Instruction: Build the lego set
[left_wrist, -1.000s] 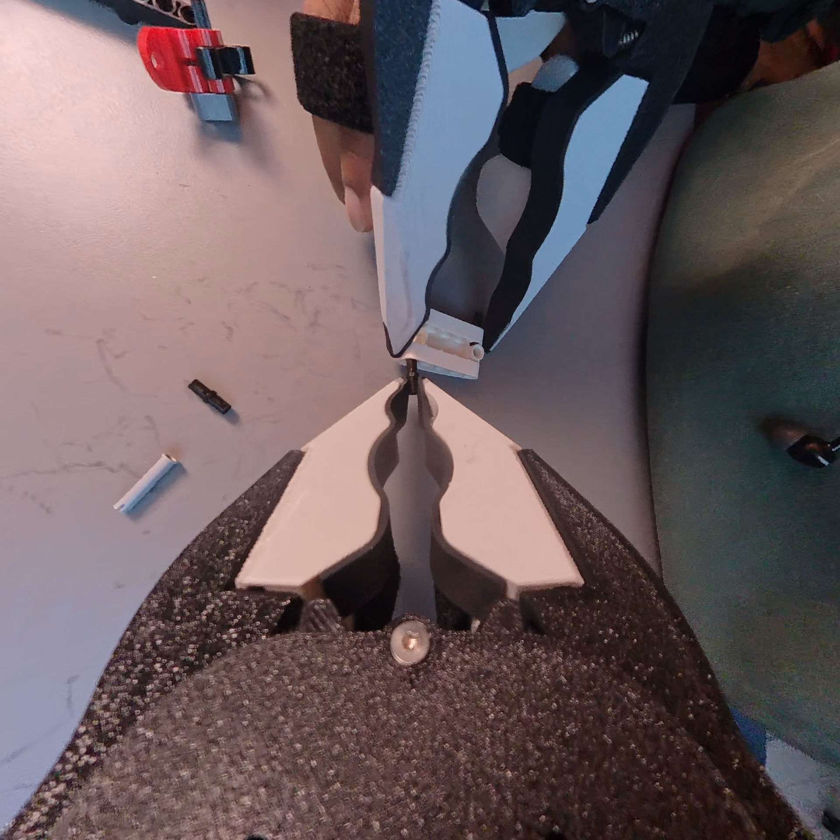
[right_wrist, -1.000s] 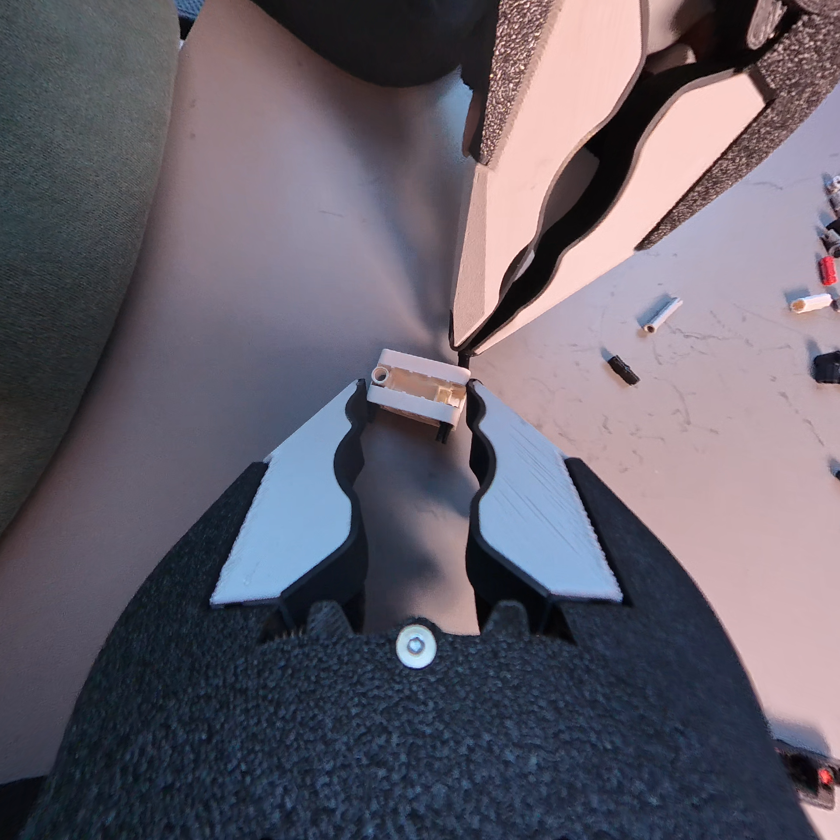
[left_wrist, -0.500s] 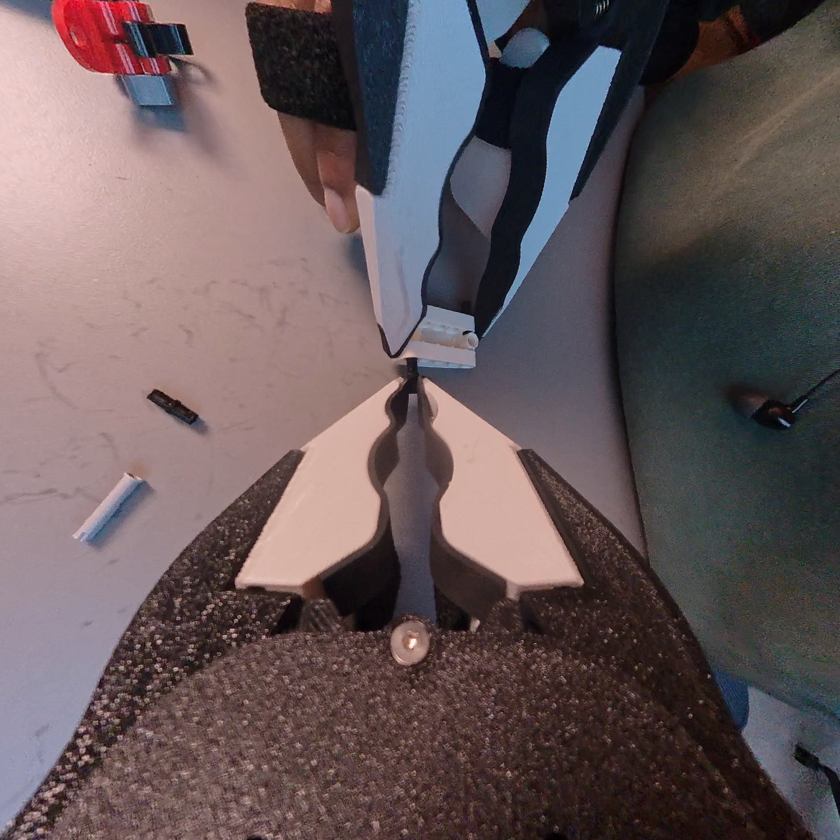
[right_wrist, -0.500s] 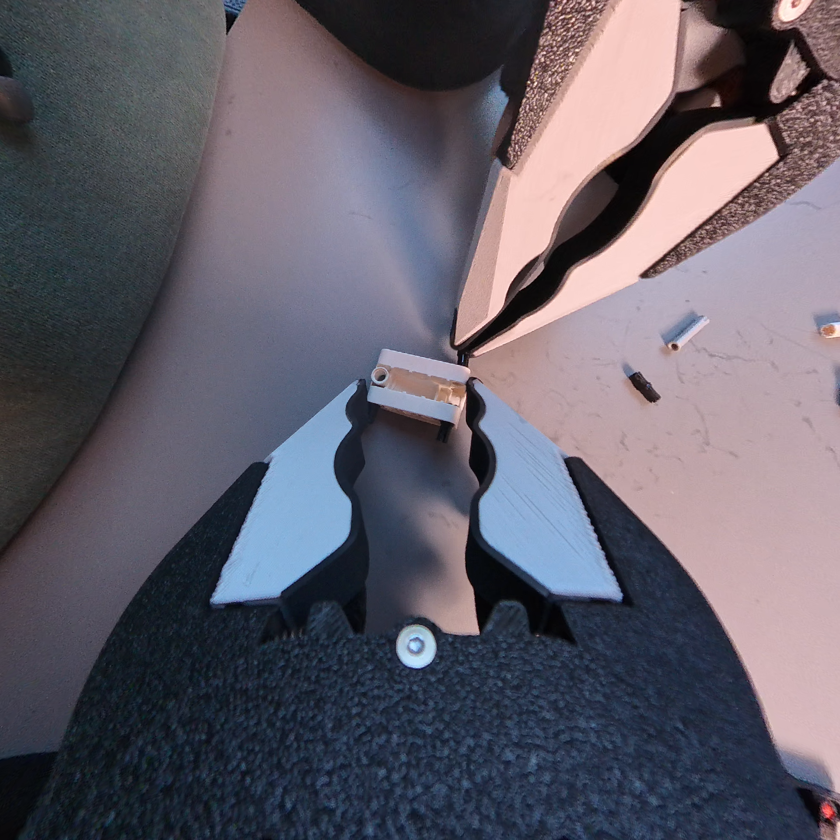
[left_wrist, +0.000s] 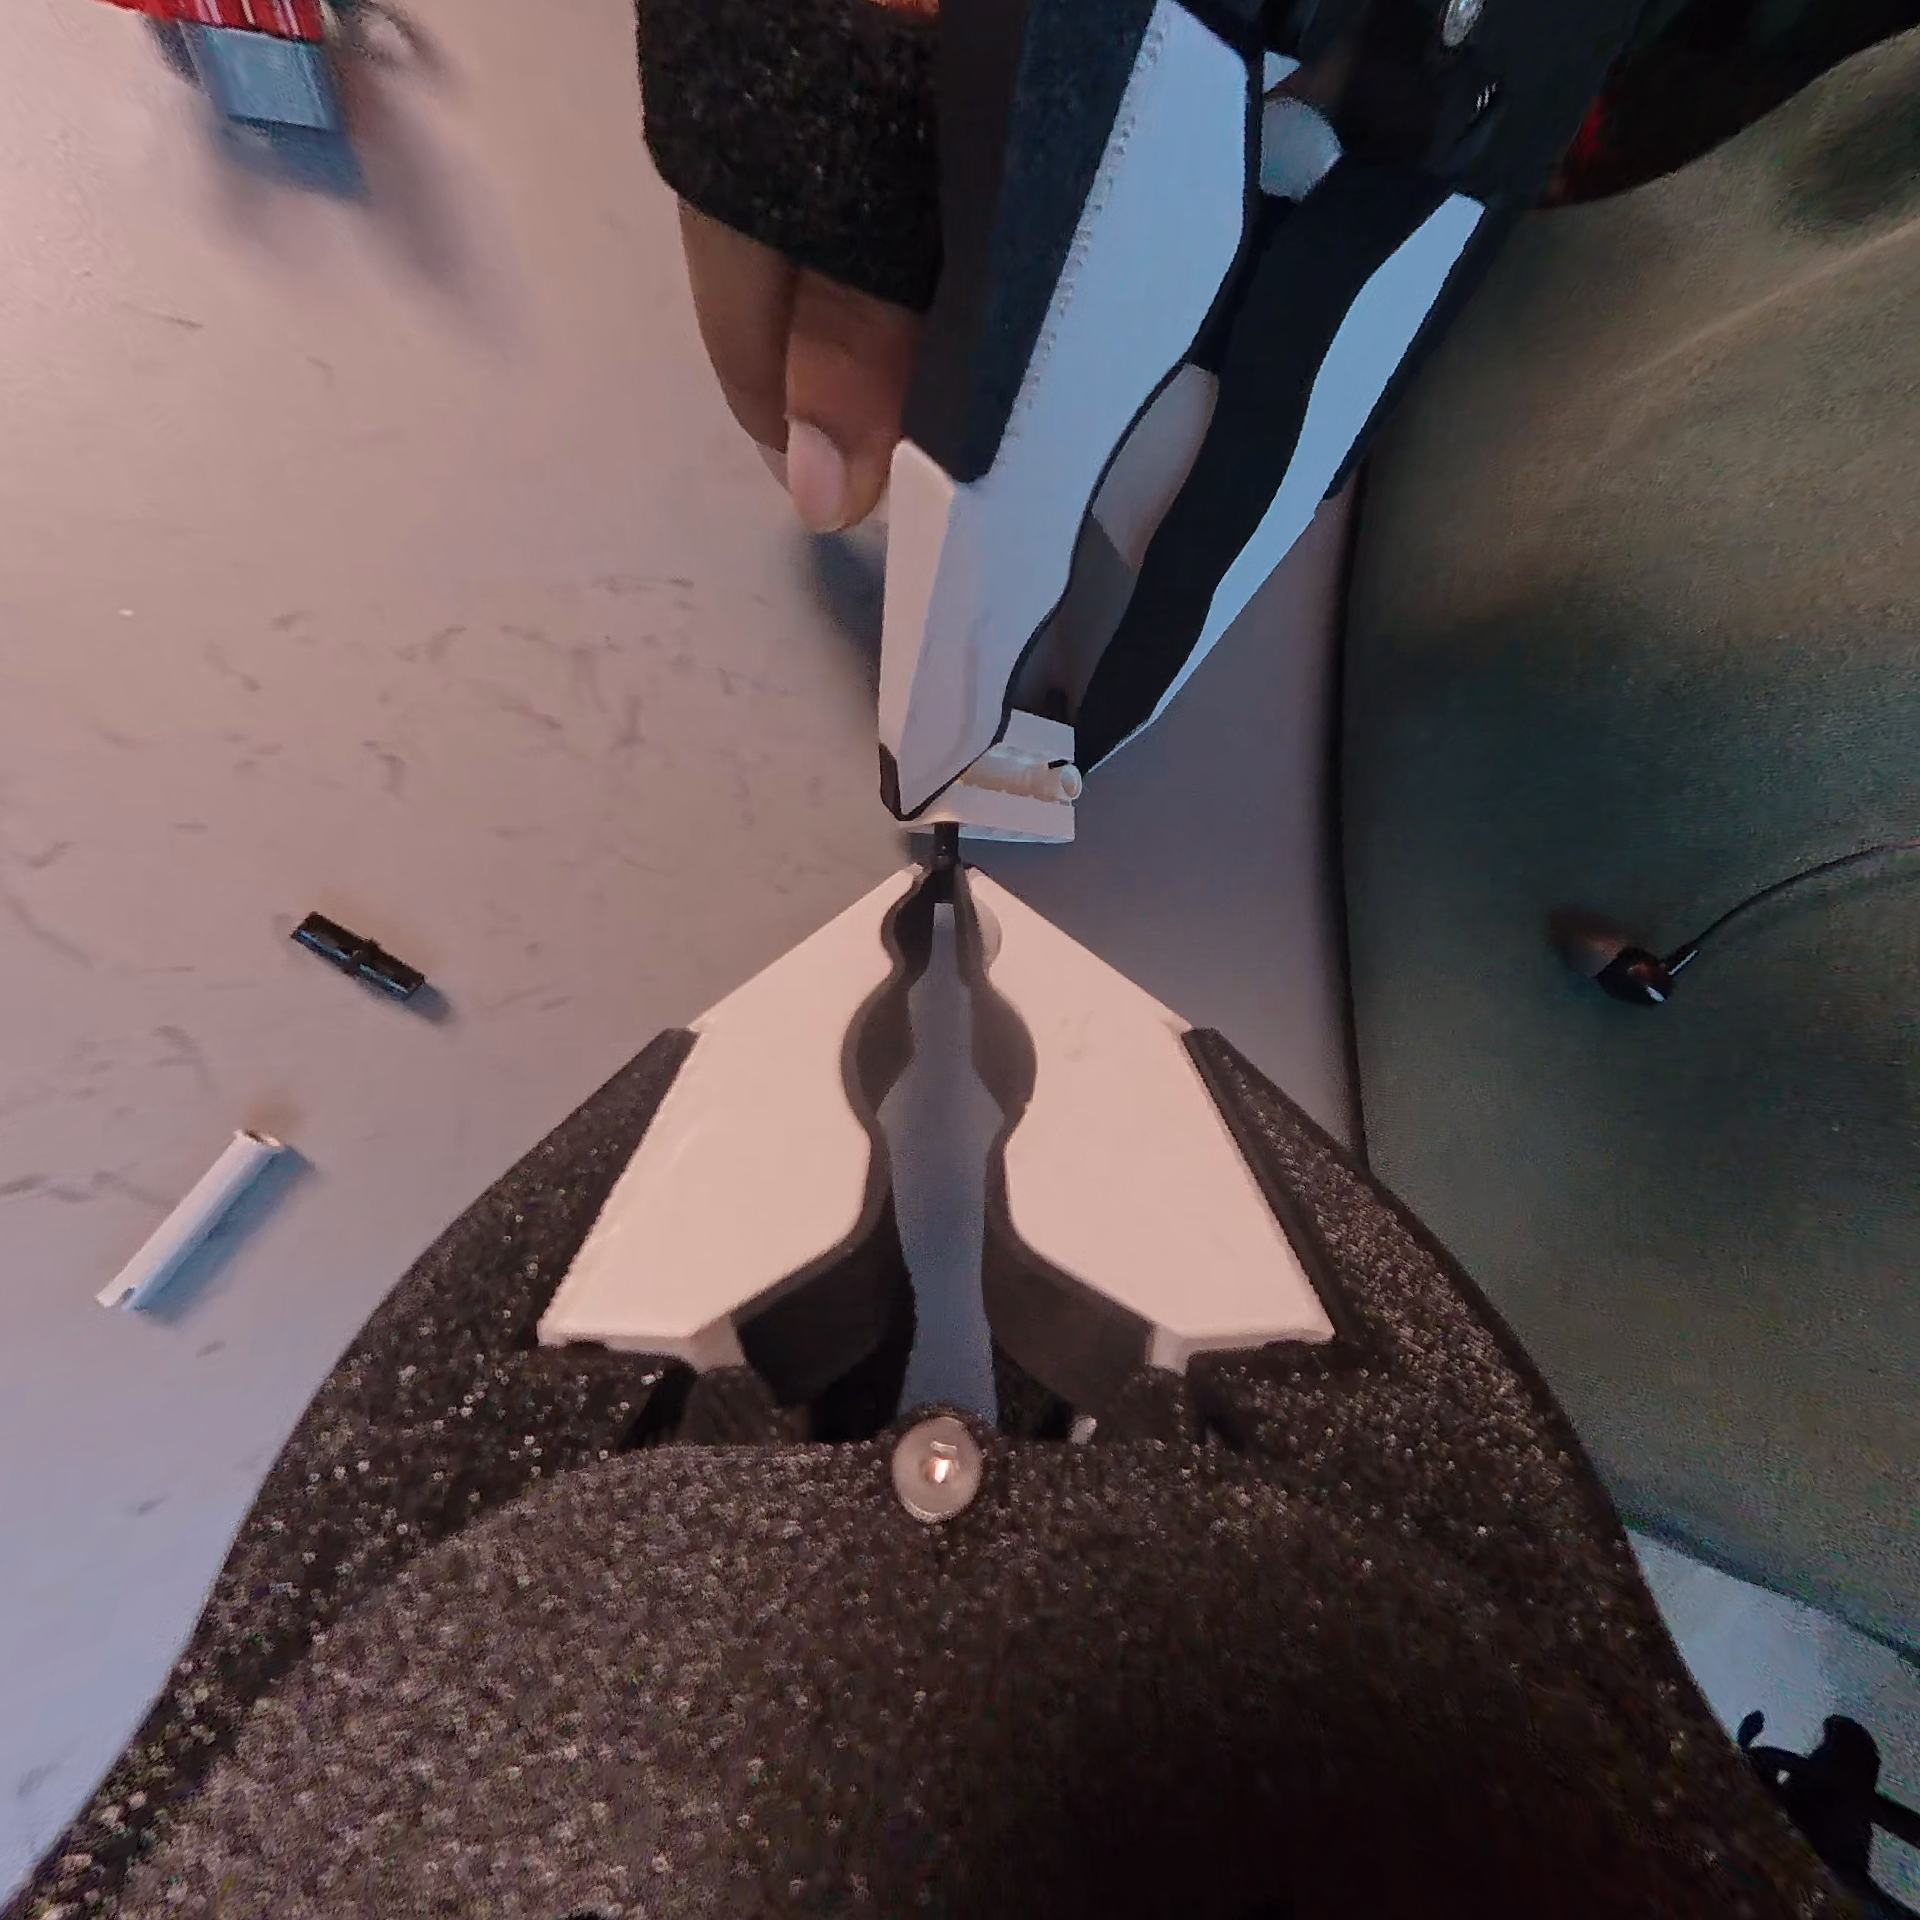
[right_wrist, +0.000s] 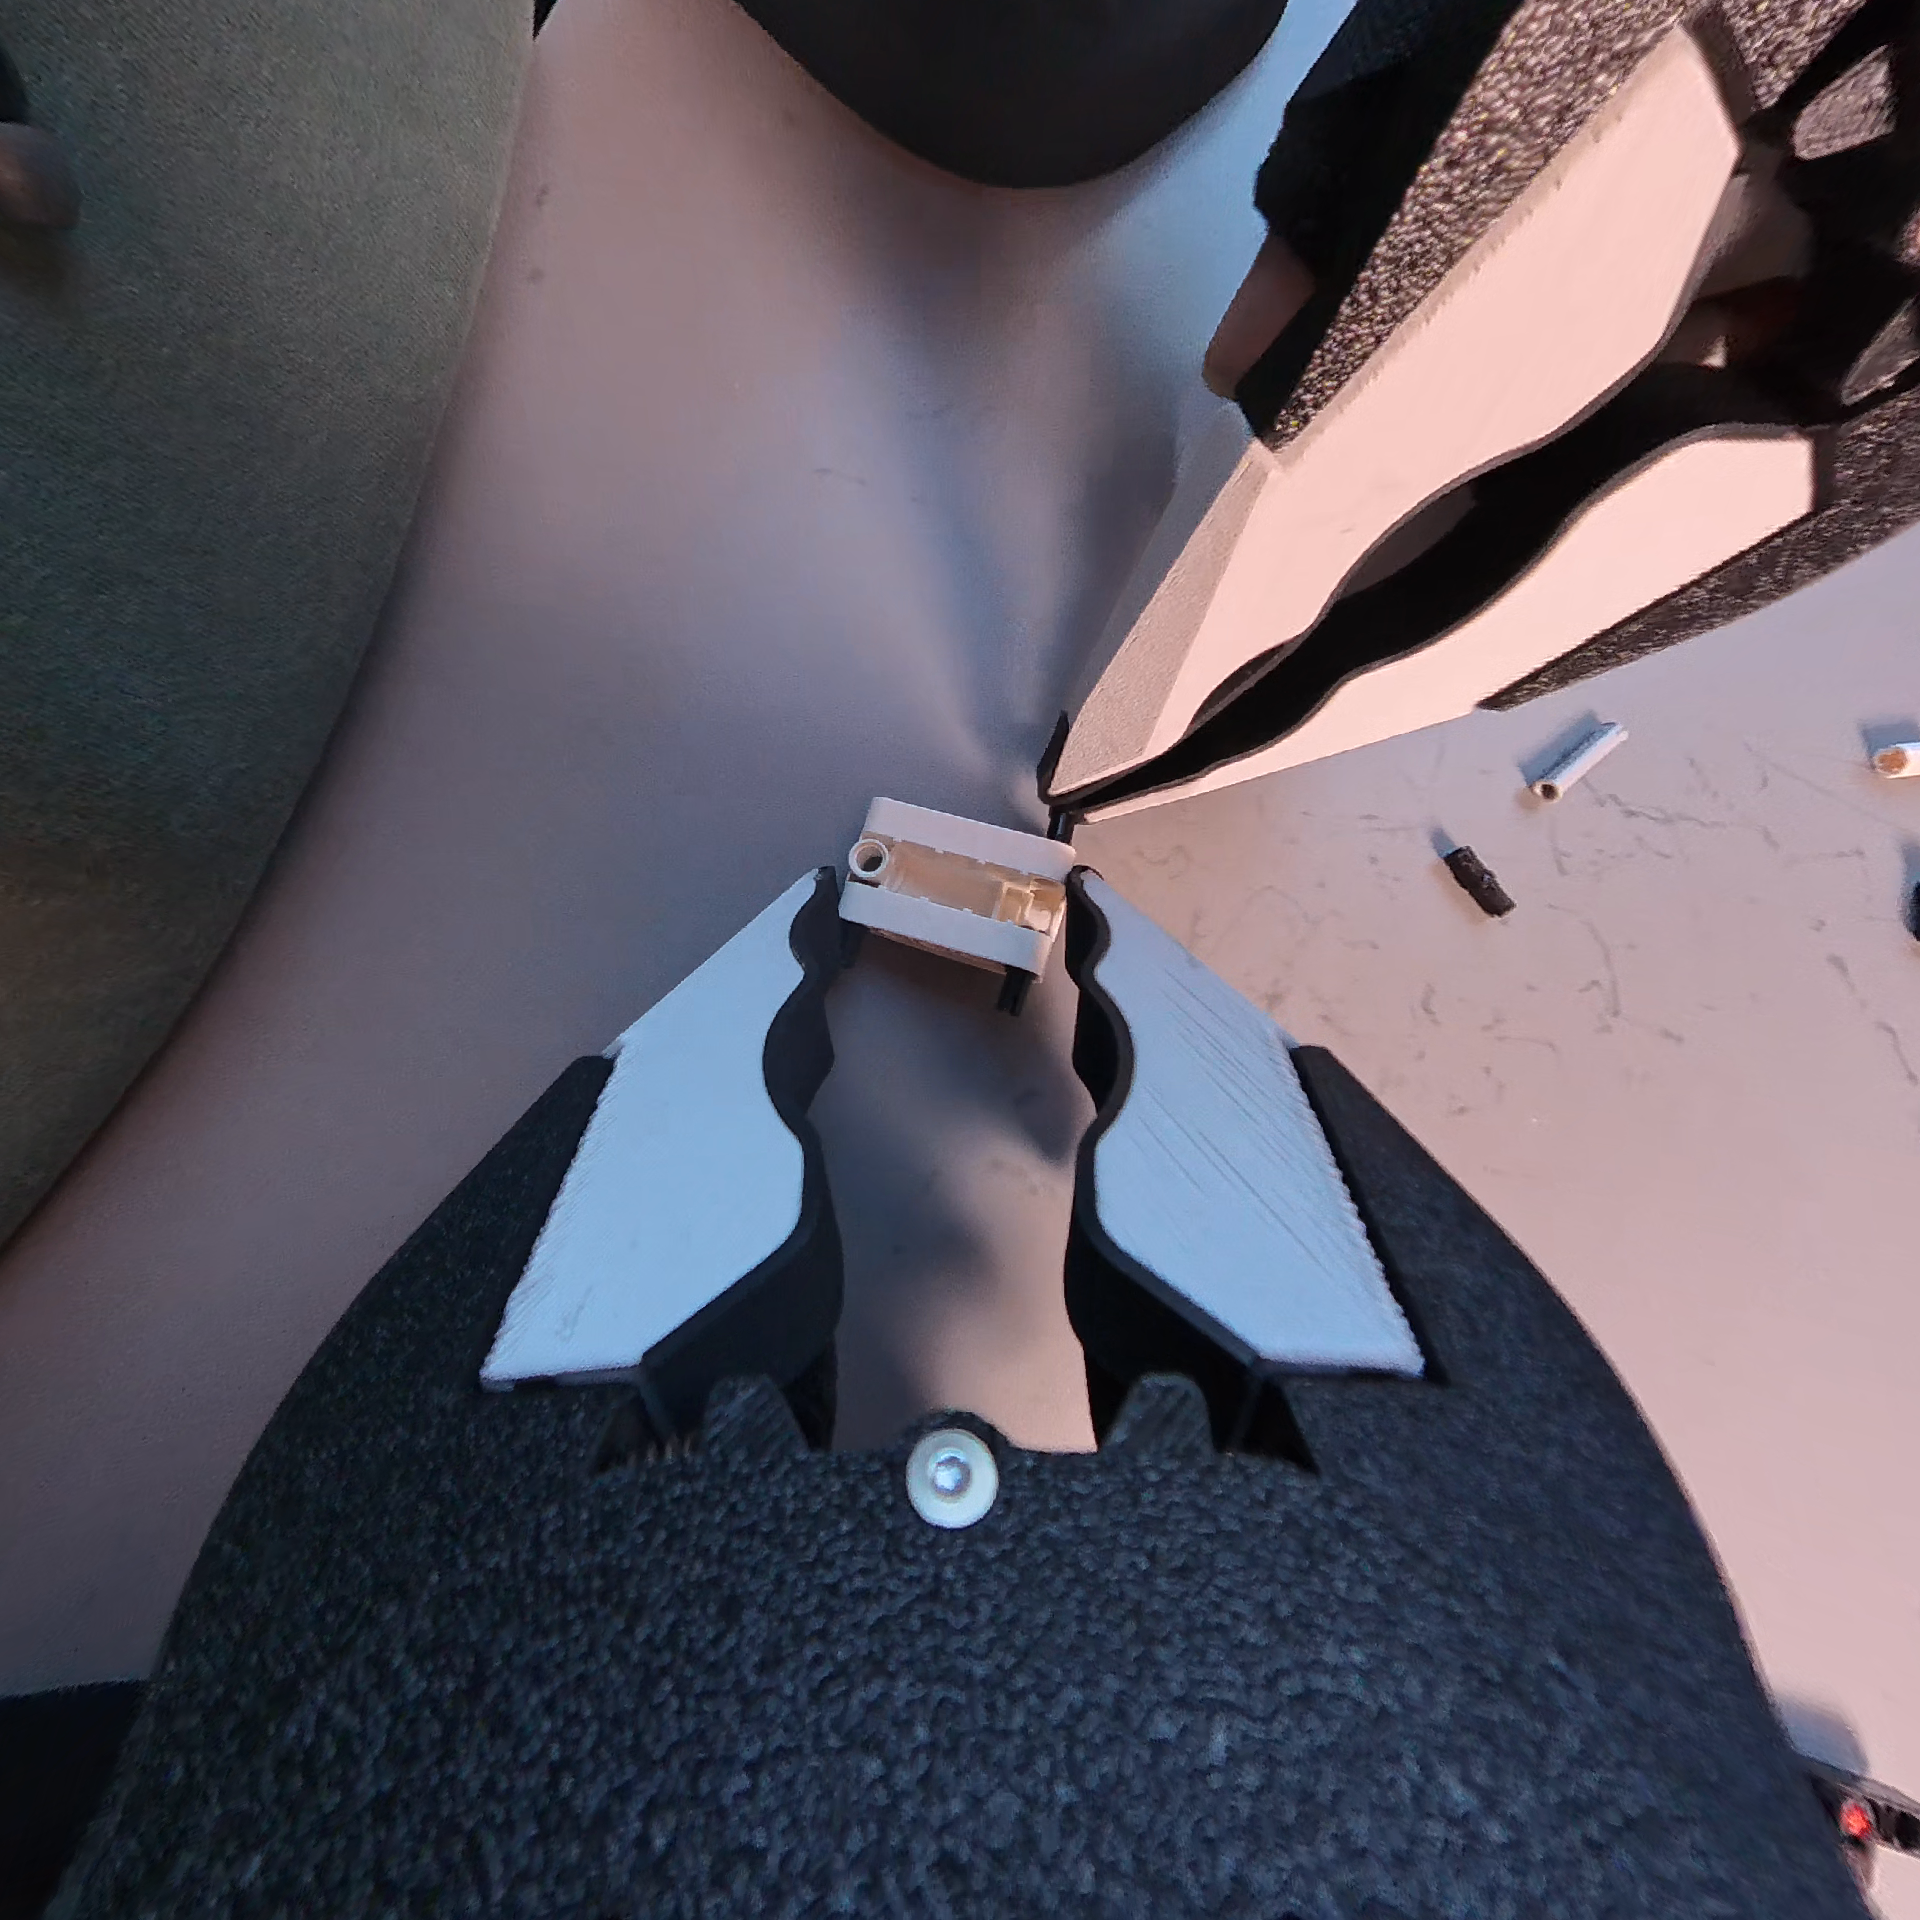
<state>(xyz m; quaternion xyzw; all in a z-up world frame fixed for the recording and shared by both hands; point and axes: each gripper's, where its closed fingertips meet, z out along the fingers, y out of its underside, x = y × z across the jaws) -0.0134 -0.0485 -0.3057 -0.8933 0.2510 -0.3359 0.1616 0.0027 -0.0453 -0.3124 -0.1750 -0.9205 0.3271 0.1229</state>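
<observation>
At centre frame the left gripper, pinched tight on a tiny black pin, has closed in on the white block clamped by the right gripper, so insertion looks underway.

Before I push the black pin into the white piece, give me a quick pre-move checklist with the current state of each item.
1. Right gripper clamped on the white boxy Lego piece: ok, a finger on each end.
2. Left gripper shut on the small black pin: ok, only its tip shows past the fingers.
3. Pin tip meets the white piece: ok, it touches the piece's near face in the left wrist view.
4. Pin lined up with a hole: cannot tell, no hole is visible at the contact point.
5. Pin already seated: cannot tell.
6. Spares on the pale table: ok, a loose black pin and a white tube lie apart from the work.
</observation>
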